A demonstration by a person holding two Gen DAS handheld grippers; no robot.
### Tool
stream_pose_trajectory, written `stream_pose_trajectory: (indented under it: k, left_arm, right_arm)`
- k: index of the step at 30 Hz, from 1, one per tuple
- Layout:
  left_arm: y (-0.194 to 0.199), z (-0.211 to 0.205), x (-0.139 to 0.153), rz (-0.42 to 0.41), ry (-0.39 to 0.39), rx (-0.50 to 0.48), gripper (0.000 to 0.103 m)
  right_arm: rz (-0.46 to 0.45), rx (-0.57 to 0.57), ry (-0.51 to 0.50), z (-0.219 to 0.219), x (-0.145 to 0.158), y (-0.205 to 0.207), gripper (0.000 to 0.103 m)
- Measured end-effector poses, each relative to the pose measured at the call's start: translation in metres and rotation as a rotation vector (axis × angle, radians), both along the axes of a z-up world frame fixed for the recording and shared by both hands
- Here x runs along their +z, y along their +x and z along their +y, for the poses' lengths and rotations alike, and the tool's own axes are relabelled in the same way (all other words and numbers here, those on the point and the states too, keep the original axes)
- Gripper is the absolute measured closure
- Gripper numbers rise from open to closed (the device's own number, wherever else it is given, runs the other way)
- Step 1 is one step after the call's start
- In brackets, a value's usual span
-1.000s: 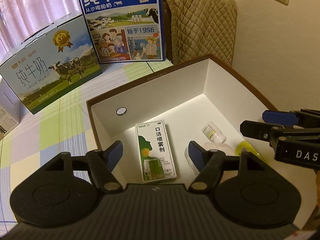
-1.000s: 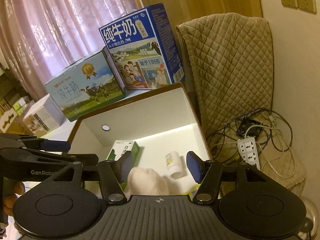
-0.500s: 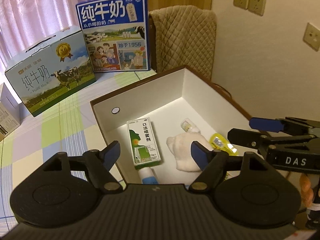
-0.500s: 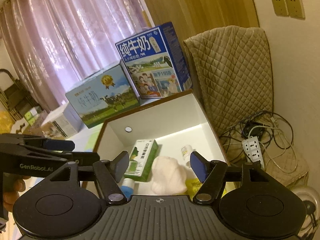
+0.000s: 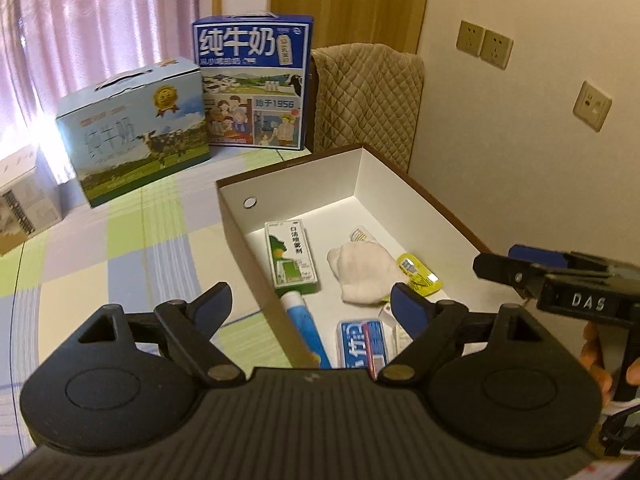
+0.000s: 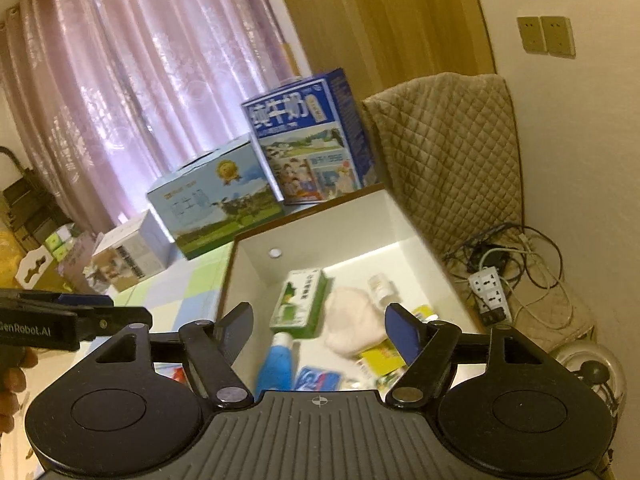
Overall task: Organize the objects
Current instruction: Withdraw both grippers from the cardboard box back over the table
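An open white box with a brown rim (image 5: pixel 320 156) (image 6: pixel 320 216) sits on the checked tablecloth. Inside lie a green spray carton (image 5: pixel 291 254) (image 6: pixel 301 298), a white cloth (image 5: pixel 360 270) (image 6: pixel 352 326), a blue-and-white tube (image 5: pixel 304 328) (image 6: pixel 276 364), a blue pack (image 5: pixel 360 342) (image 6: pixel 318 378), a yellow packet (image 5: pixel 418 274) (image 6: pixel 380 356) and a small white bottle (image 5: pixel 360 235) (image 6: pixel 382 286). My left gripper (image 5: pixel 310 306) (image 6: pixel 100 312) is open and empty, above the box's near left wall. My right gripper (image 6: pixel 320 326) (image 5: pixel 500 264) is open and empty, above the box.
Two milk cartons, a blue one (image 5: pixel 252 84) (image 6: pixel 308 136) and a green-and-blue one (image 5: pixel 132 128) (image 6: pixel 216 196), stand behind the box. A quilted chair back (image 5: pixel 366 96) (image 6: pixel 444 152) stands by the wall. Cables and a power strip (image 6: pixel 486 284) lie on the right. Small boxes (image 6: pixel 128 252) sit left.
Both grippers have pulled back and risen from the box, so more of its contents show: the tube and the blue pack come into view. Both stay open and empty.
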State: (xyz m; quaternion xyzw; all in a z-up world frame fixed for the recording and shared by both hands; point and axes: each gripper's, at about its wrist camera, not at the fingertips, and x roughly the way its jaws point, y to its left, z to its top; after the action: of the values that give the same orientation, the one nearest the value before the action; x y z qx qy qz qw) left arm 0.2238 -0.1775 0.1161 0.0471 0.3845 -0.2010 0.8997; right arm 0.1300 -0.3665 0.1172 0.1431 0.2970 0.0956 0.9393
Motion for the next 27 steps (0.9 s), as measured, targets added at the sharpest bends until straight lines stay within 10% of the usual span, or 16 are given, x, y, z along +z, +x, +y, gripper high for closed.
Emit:
stream_pose_trajectory:
  k: [27]
  left_arm:
    - [-0.106,0.129,0.003,-0.061,0.017,0.179,0.016]
  right_arm:
    - [0.062,0.133,0.002,0.108,-0.006,-0.074,0.032]
